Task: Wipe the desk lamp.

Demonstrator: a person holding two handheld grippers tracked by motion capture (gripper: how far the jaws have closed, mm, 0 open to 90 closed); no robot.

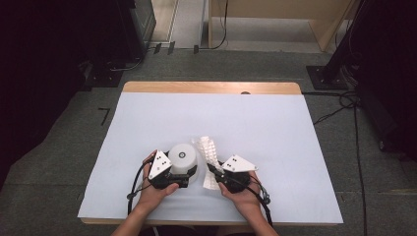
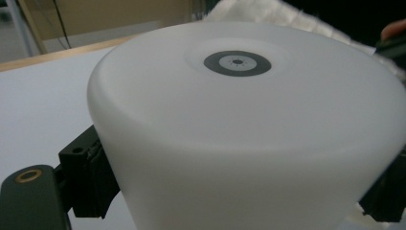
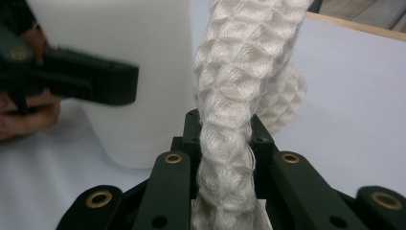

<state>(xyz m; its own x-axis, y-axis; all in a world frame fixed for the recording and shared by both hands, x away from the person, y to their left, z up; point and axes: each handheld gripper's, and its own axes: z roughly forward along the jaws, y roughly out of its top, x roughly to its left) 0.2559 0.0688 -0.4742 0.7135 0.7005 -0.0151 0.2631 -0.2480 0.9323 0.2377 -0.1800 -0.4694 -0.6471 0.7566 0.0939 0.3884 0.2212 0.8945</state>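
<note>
Nothing readable anywhere here, honestly. No words, brand names or numbers that I can make out. The closest thing to a sign is the round dark grey ring mark [image 2: 237,63] sitting on the flat top of the white cup [image 2: 249,143], with a paler centre and a tiny ring of dots in the middle. It's a symbol, not lettering. From the high view the same mark [image 1: 182,155] shows as a small grey spot. On the floor at about 9 o'clock from the table [image 1: 211,87] there's a black L-shaped corner mark [image 1: 104,115], again no text.
</note>
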